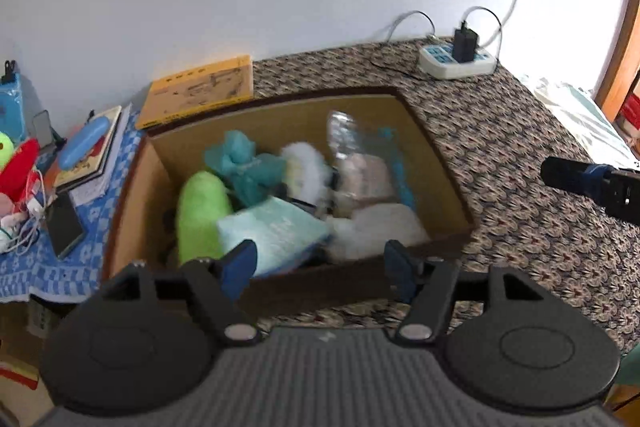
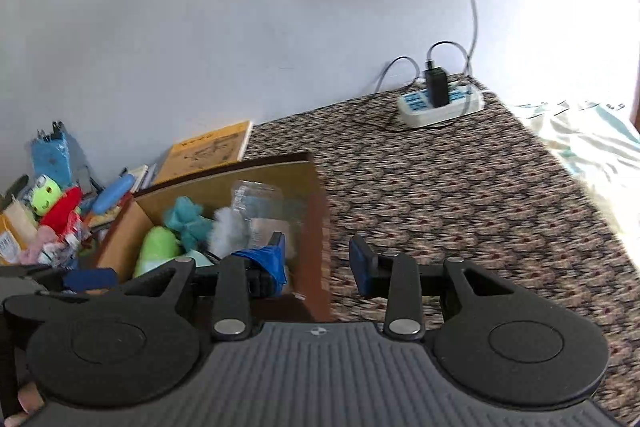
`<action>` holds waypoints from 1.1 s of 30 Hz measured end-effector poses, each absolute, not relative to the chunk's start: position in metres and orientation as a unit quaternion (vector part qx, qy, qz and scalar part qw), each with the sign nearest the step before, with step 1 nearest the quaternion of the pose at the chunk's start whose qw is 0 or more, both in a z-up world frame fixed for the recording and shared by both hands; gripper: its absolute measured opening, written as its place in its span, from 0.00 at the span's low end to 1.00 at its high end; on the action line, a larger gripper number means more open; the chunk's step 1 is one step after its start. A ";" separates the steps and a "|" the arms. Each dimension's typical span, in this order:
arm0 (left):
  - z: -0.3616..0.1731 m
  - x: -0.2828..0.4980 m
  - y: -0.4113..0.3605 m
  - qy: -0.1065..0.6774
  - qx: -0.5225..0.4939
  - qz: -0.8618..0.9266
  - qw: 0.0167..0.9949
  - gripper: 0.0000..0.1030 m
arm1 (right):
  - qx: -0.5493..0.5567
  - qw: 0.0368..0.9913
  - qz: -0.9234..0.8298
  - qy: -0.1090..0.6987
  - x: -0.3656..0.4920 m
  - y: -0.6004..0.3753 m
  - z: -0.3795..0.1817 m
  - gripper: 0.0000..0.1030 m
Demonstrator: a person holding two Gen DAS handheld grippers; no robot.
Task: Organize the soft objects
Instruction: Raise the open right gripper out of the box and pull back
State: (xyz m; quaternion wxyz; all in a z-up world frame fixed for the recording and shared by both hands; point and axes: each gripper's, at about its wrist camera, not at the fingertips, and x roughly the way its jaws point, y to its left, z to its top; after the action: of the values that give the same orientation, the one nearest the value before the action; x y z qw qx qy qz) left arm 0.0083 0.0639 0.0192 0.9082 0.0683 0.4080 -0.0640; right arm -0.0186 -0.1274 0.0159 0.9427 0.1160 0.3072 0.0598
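An open cardboard box [image 1: 440,163] sits on the patterned bedspread and holds several soft things: a lime green plush [image 1: 200,215], a teal plush [image 1: 240,167], a white fluffy toy [image 1: 304,167], a pale blue pack [image 1: 276,231] and a clear plastic bag [image 1: 344,135]. My left gripper [image 1: 320,263] is open and empty, just above the box's near wall. My right gripper [image 2: 320,259] is open and empty, over the box's right wall [image 2: 320,227]; its body also shows at the right edge of the left wrist view [image 1: 592,179]. The green plush [image 2: 156,251] and teal plush [image 2: 188,219] also show in the right wrist view.
Left of the box, a blue checked cloth [image 1: 108,187] carries books, a phone [image 1: 64,223], cables, a blue case [image 1: 84,143] and a red and green plush [image 2: 56,203]. A yellow booklet [image 1: 200,91] leans behind the box. A power strip [image 1: 456,59] lies by the wall.
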 end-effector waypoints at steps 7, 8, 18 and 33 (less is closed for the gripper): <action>0.011 -0.004 -0.009 0.427 0.100 -0.055 0.897 0.65 | 0.098 0.945 0.039 0.310 -0.041 -0.177 0.014 0.18; 0.009 -0.005 -0.016 0.429 0.101 -0.055 0.896 0.65 | 0.094 0.945 0.032 0.312 -0.044 -0.183 0.013 0.18; -0.001 -0.015 -0.076 0.441 0.109 -0.056 0.889 0.65 | 0.087 0.937 0.008 0.337 -0.064 -0.236 -0.003 0.20; -0.034 -0.023 -0.098 0.508 0.116 -0.036 0.853 0.65 | 0.084 0.901 0.024 0.424 -0.070 -0.254 -0.046 0.21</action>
State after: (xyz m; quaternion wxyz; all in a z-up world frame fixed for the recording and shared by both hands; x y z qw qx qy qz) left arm -0.0232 -0.0978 -0.0340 0.8527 0.1158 0.5080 -0.0365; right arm -0.0704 -0.2536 -0.0462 0.9013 0.0838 0.4242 0.0242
